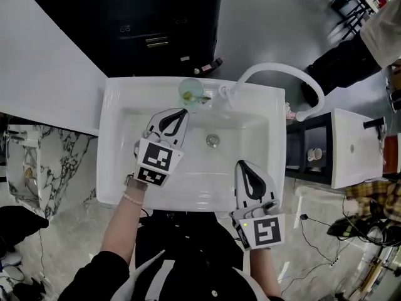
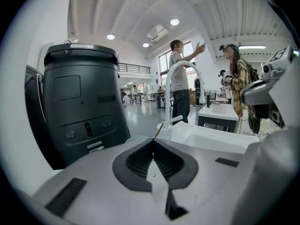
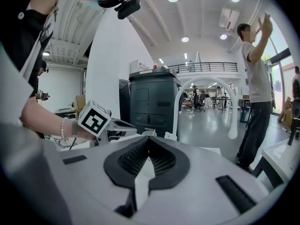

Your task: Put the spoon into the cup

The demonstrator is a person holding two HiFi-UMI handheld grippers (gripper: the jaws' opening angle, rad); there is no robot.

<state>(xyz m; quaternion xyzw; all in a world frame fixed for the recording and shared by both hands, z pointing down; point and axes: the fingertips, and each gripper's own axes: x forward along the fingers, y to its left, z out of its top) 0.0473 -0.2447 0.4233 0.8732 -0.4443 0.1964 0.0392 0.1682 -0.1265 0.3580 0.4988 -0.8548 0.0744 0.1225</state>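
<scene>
A clear cup (image 1: 190, 91) stands on the back rim of the white sink (image 1: 113, 144), just left of the faucet base. A thin spoon (image 1: 202, 97) rests in it, its handle leaning out to the right. My left gripper (image 1: 183, 111) hovers over the basin a little in front of the cup, shut and empty. In the left gripper view its tips (image 2: 153, 140) meet, and the spoon handle (image 2: 159, 131) and cup rim (image 2: 133, 138) show just beyond. My right gripper (image 1: 240, 163) is shut and empty over the basin's front right; its own view shows the tips (image 3: 148, 138) together.
A white arched faucet (image 1: 279, 69) curves over the sink's back right. The drain (image 1: 213, 140) lies mid-basin. A dark cabinet (image 1: 169, 17) stands behind the sink and a second white basin (image 1: 354, 146) to the right. People (image 2: 180, 81) stand further back.
</scene>
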